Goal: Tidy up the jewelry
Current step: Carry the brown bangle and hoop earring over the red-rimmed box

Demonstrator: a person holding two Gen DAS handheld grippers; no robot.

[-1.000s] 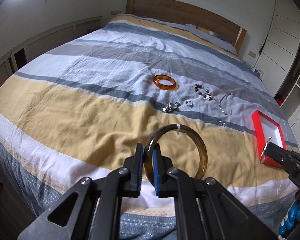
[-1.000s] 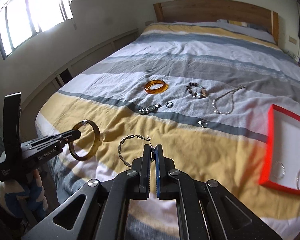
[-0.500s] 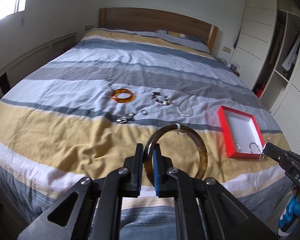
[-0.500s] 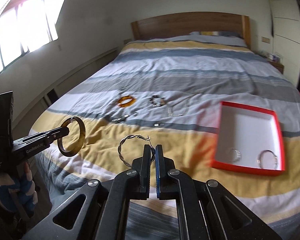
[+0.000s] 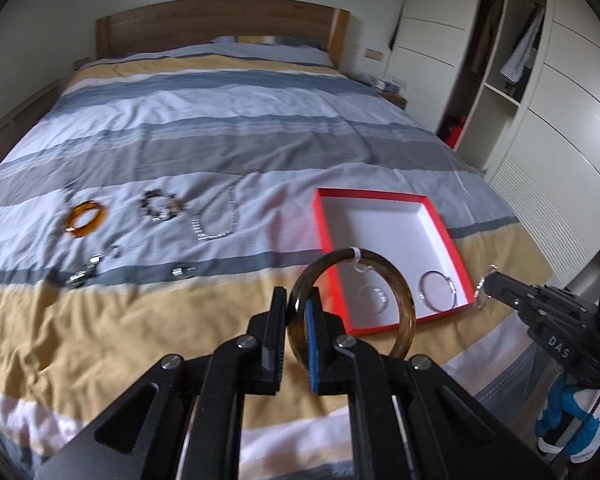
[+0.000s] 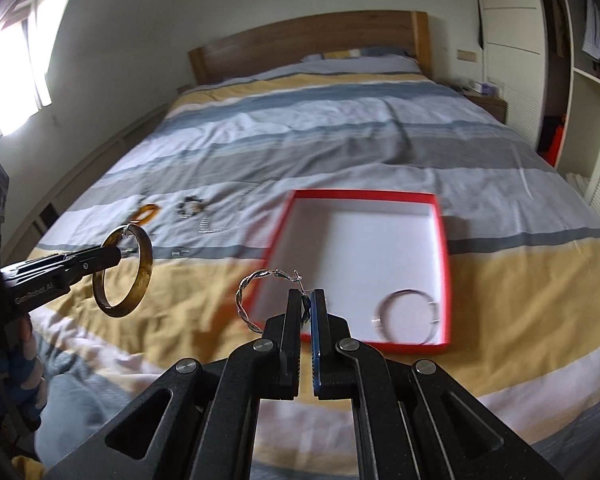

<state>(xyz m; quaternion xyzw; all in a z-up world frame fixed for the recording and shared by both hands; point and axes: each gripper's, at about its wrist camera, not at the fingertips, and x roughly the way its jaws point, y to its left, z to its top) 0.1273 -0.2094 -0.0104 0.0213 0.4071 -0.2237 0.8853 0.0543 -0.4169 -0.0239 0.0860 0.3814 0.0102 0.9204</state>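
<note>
Striped bed (image 5: 220,152), wardrobe (image 5: 500,60) beside; each hand-held gripper pinches jewelry, seemingly above the bedding.

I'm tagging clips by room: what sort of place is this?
A bedroom, most likely: a wide bed with a striped duvet, a wooden headboard and a white built-in wardrobe beside it.

Bed (image 5: 236,128): striped duvet in yellow, grey, blue and white lying wrinkled across it; wooden headboard (image 5: 220,26) standing at 12 o'clock against the pale wall. Wardrobe (image 5: 512,80): white, running along 2 to 3 o'clock, one bay standing open with a garment (image 5: 518,56) hanging inside. Nightstand (image 6: 486,104): wooden, sitting between bed and wardrobe. Window (image 6: 8,76): glaring bright at 9 o'clock in the right wrist view
</note>
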